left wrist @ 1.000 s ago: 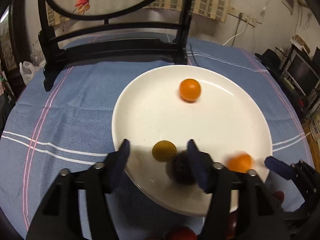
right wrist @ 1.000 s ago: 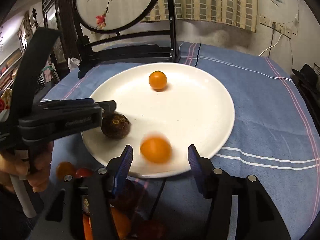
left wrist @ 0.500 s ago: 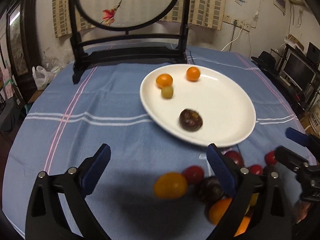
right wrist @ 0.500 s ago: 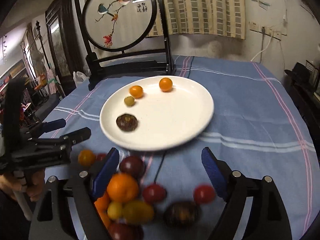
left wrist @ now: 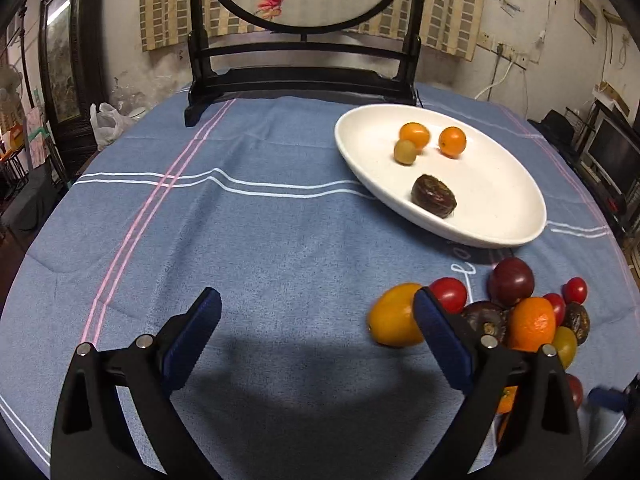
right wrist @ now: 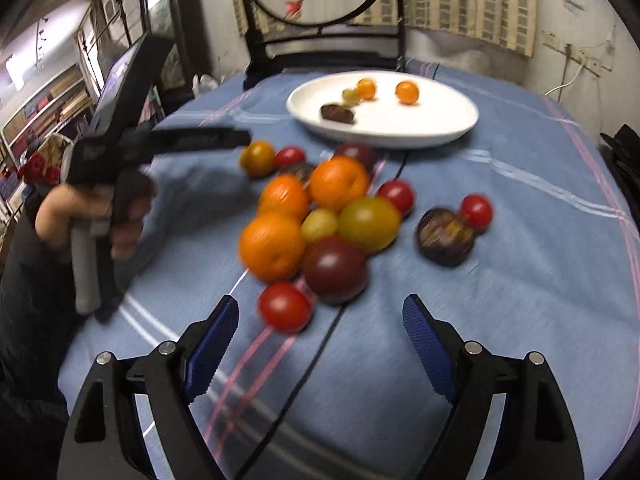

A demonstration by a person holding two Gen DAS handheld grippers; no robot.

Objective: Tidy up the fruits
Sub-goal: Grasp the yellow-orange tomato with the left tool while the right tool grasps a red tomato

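A white plate point(left wrist: 484, 236) holds two small orange fruits point(left wrist: 414, 134), a yellow-green one point(left wrist: 405, 152) and a dark brown passion fruit point(left wrist: 434, 201). Near the plate lies a pile of oranges point(right wrist: 272, 246), red tomatoes point(right wrist: 284, 306), dark plums point(right wrist: 335, 270) and a yellow-orange fruit point(left wrist: 392, 316). My left gripper point(left wrist: 316, 300) is open over bare cloth, left of the pile. My right gripper point(right wrist: 320, 307) hangs just short of the pile. Its jaws are closing with no pad touching any fruit. A hand point(right wrist: 120, 216) holds the left gripper.
A blue striped tablecloth point(left wrist: 240, 240) covers the round table. A round embroidered screen on a black stand point(left wrist: 304, 80) stands at the far edge, behind the plate. A thin black cable point(right wrist: 312, 360) crosses the cloth under my right gripper. A passion fruit point(right wrist: 445, 236) lies right of the pile.
Both grippers have drawn back from the plate towards the near side and spread their jaws wide. The fruits they had between their fingers now lie free on the plate.
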